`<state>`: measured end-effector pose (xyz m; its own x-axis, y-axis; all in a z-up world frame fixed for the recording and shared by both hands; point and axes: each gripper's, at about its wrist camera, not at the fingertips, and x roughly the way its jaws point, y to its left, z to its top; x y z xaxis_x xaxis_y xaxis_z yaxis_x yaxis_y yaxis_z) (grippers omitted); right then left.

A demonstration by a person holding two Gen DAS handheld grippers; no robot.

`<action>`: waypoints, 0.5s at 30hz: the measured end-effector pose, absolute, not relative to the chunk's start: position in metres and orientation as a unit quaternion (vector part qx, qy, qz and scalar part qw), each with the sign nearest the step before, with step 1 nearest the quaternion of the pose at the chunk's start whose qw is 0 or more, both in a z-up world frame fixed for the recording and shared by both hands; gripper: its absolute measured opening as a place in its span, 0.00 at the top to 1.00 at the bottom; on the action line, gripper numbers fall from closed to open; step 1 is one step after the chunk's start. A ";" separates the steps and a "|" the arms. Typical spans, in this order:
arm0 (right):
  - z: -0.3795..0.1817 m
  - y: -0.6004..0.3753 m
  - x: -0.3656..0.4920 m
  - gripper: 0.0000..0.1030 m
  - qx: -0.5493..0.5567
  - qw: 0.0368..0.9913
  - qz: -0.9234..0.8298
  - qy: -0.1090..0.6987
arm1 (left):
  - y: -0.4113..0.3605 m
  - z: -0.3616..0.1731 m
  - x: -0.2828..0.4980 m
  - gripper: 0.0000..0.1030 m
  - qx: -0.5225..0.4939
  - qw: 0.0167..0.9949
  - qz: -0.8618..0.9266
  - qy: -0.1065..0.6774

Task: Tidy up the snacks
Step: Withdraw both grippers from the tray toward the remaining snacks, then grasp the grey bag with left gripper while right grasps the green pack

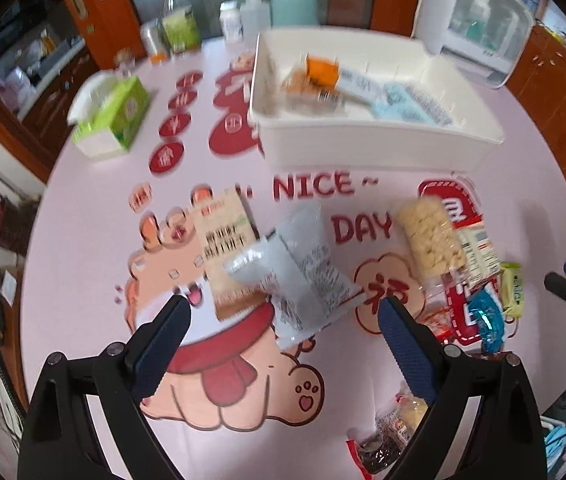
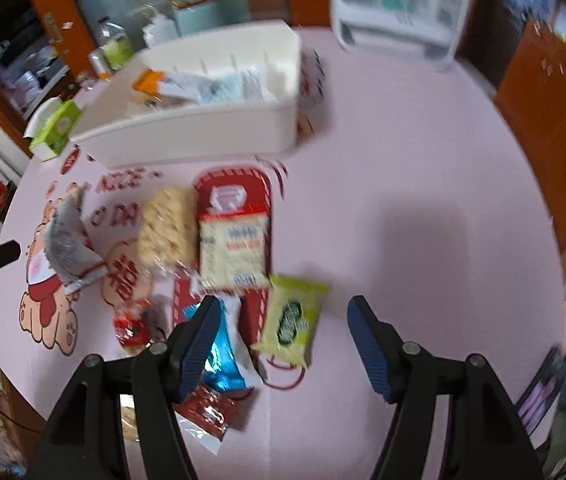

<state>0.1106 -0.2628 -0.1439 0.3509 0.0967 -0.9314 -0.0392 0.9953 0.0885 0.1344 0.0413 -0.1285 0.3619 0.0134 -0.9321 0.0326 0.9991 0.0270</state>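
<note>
In the left wrist view, the left gripper (image 1: 283,316) is hanging with its fingers wide apart and nothing between them. The grey-white packet (image 1: 307,276) is lying just beyond the gap at centre frame, its long axis running toward the upper left and crossing the opening slantwise, and it is overlapping a beige packet (image 1: 225,248).

In the right wrist view, the right gripper (image 2: 281,312) is also spread and gripping nothing; the green packet (image 2: 293,318) is sitting in its gap at lower centre, a blue packet (image 2: 221,354) beside the left finger.

Farther up the frame, the white bin (image 1: 379,136) is already holding several packets.
</note>
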 end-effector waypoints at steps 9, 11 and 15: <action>-0.195 -0.266 0.113 0.36 0.068 0.792 0.003 0.607 | 0.035 -0.189 0.149 0.09 -0.008 0.796 0.031 0.605; -0.202 -0.266 0.115 0.36 0.072 0.788 -0.004 0.612 | 0.032 -0.194 0.154 0.09 -0.012 0.794 0.034 0.606; -0.212 -0.265 0.118 0.37 0.071 0.782 -0.014 0.619 | 0.030 -0.202 0.163 0.09 -0.033 0.788 0.043 0.613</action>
<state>0.1177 -0.2653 -0.2117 0.2325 0.0651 -0.9704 0.1099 0.9896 0.0928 0.1634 0.0299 -0.2022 0.2448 0.0273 -0.9692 -0.1073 0.9942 0.0009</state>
